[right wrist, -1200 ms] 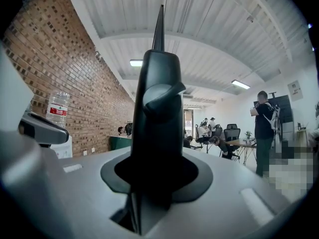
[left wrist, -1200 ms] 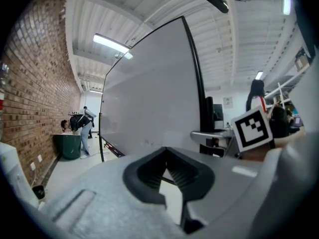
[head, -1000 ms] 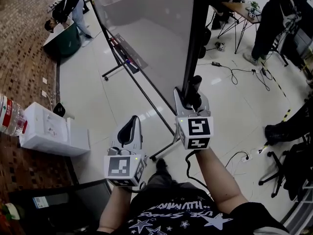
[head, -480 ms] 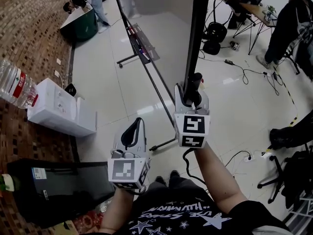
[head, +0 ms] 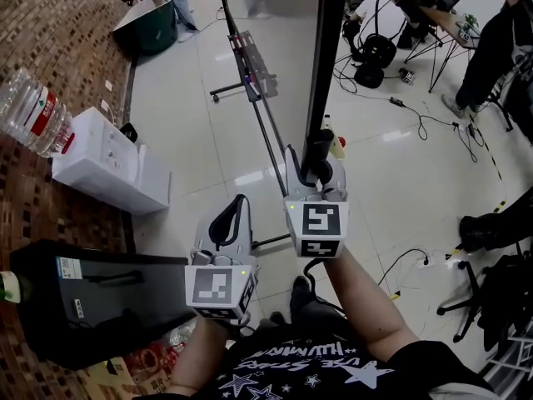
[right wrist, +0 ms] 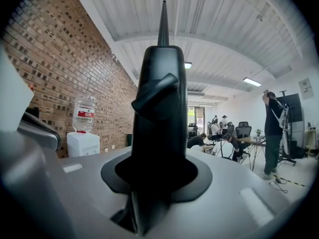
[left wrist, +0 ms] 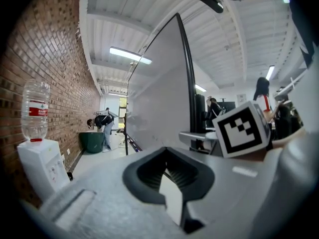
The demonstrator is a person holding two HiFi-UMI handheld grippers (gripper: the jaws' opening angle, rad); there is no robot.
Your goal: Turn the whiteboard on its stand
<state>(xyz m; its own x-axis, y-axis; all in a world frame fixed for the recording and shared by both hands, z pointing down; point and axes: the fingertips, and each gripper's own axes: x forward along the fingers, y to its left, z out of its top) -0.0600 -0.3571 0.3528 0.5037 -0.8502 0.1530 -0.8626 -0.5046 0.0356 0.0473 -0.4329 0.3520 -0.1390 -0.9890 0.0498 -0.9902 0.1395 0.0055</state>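
Whiteboard (head: 326, 48) rises at twelve o'clock, its black edge clamped by the right gripper (head: 316, 150); at seven o'clock of it, the left gripper (head: 234, 203) is closed, empty.

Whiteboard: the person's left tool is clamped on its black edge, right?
Not the left: the right tool is clamped on the whiteboard's black edge, as the right gripper view shows. The left tool holds nothing.

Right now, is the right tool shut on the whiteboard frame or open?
Shut: the right tool clamps the black whiteboard frame between its jaws.
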